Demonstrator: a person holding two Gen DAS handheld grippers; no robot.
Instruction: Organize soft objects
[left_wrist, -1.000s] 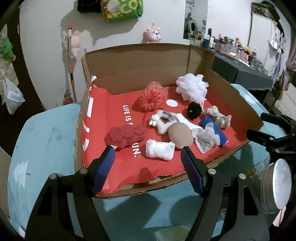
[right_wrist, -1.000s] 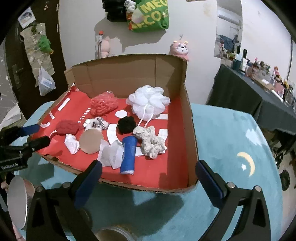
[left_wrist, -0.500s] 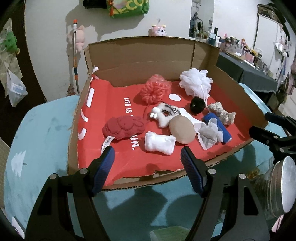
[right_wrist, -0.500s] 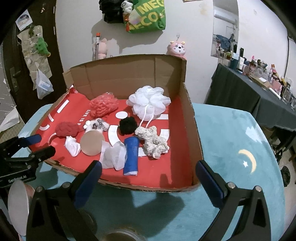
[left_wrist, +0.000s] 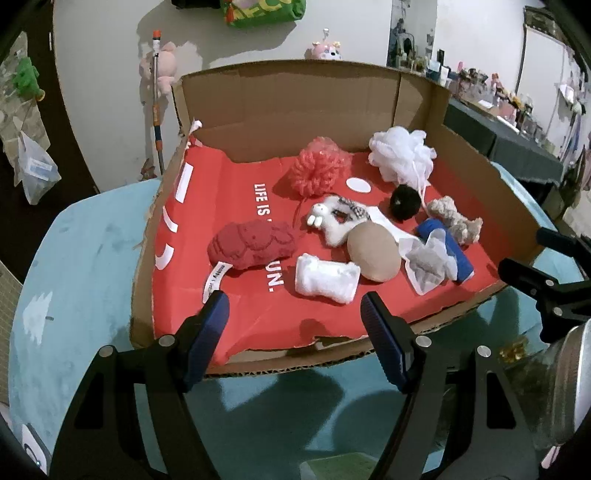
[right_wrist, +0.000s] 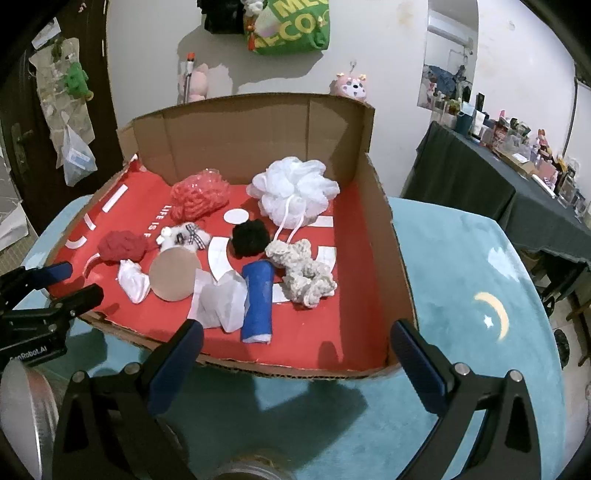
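Both grippers hover empty before the near edge of a cardboard box (left_wrist: 491, 177), the left gripper (left_wrist: 295, 325) with jaws apart and the right gripper (right_wrist: 295, 354) spread wider. Inside, on the red lining, soft objects lie scattered: a white rolled cloth (left_wrist: 327, 278) nearest the left gripper, a red plush (left_wrist: 251, 247) to its left, and a tan round pad (left_wrist: 373, 253) to its right. A blue roll (right_wrist: 258, 301) lies nearest the right gripper, with a white mesh pouf (right_wrist: 293, 190) at the far side.

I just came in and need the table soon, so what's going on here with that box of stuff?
A person holds a hand-held gripper in each hand, sorting soft items. The left hand-held gripper and the right hand-held gripper both hover open at the near edge of the cardboard box, holding nothing. The white mesh pouf, blue roll and red plush lie untouched inside.
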